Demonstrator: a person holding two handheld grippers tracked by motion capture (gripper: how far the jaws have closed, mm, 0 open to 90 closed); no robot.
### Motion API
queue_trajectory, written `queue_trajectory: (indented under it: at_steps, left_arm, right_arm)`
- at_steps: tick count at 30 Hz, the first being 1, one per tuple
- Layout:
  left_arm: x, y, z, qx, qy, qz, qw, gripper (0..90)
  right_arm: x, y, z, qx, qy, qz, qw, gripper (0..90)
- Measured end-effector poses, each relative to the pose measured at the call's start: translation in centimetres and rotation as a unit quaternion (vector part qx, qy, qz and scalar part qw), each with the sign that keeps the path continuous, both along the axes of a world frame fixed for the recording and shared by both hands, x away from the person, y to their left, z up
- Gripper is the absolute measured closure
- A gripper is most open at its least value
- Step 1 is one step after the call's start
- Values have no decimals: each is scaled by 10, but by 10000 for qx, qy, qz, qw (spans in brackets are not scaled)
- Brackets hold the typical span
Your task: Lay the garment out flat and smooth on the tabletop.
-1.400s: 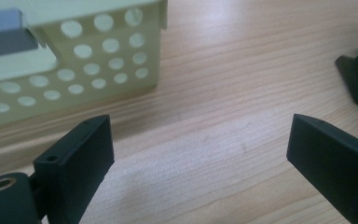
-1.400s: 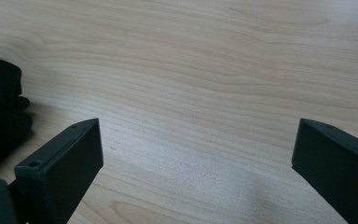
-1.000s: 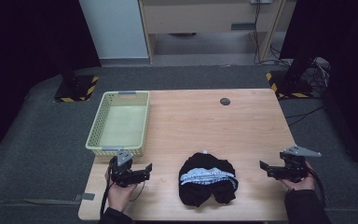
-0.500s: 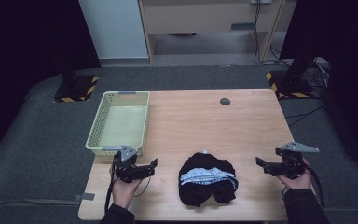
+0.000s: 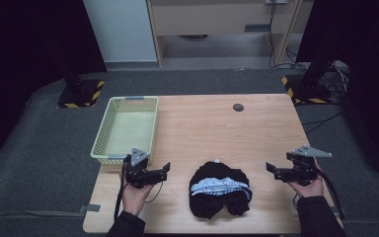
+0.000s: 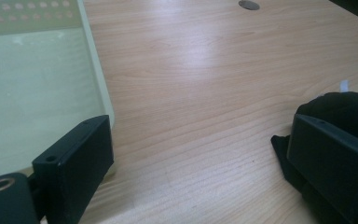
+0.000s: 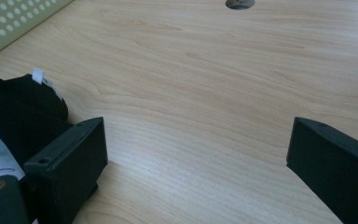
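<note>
The left gripper point(image 5: 160, 173) has its fingers point(image 6: 77, 163) spread wide with nothing between them, only bare wood; the right gripper point(image 5: 275, 171) is equally wide open and empty. Between the two, apart from both, a crumpled black garment point(image 5: 219, 188) with a white printed band lies close to the near edge of the bench point(image 5: 217, 123). A pale green basket point(image 5: 126, 129) sits along the left edge, just beyond the left gripper. The far half of the bench is open wood, with a small round hole point(image 5: 238, 107) near the far edge
</note>
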State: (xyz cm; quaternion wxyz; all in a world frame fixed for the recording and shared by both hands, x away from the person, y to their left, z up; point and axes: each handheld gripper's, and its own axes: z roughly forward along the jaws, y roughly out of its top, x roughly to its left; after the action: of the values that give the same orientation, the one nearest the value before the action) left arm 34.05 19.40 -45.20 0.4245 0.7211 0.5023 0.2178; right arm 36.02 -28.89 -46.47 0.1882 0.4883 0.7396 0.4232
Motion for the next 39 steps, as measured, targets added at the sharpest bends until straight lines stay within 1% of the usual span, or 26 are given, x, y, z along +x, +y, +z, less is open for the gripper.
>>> queue_trajectory:
  at_steps: [7,13,20,32,34,35,39]
  left_arm:
    - [5,-5,0,-51,7,-51,10000,62]
    - [11,-15,-1,-85,27,-195,9998,65]
    - [17,-30,-4,6,95,-389,9992,69]
    - [24,-51,-10,10,203,-610,9979,81]
    - [25,-54,-11,56,229,-661,9975,84]
    - [25,-56,-12,42,235,-661,9975,84]
    - [26,-64,-16,102,330,-787,9963,88]
  right_arm:
    - [4,7,0,-3,-4,39,10000,58]
    - [8,10,0,31,5,74,10000,67]
    - [12,17,-1,40,30,137,9999,69]
    - [17,30,-5,89,101,273,9995,81]
    - [17,33,-7,78,139,320,9994,81]
    - [17,36,-8,63,156,347,9993,81]
    - [17,41,-11,-6,224,454,9987,84]
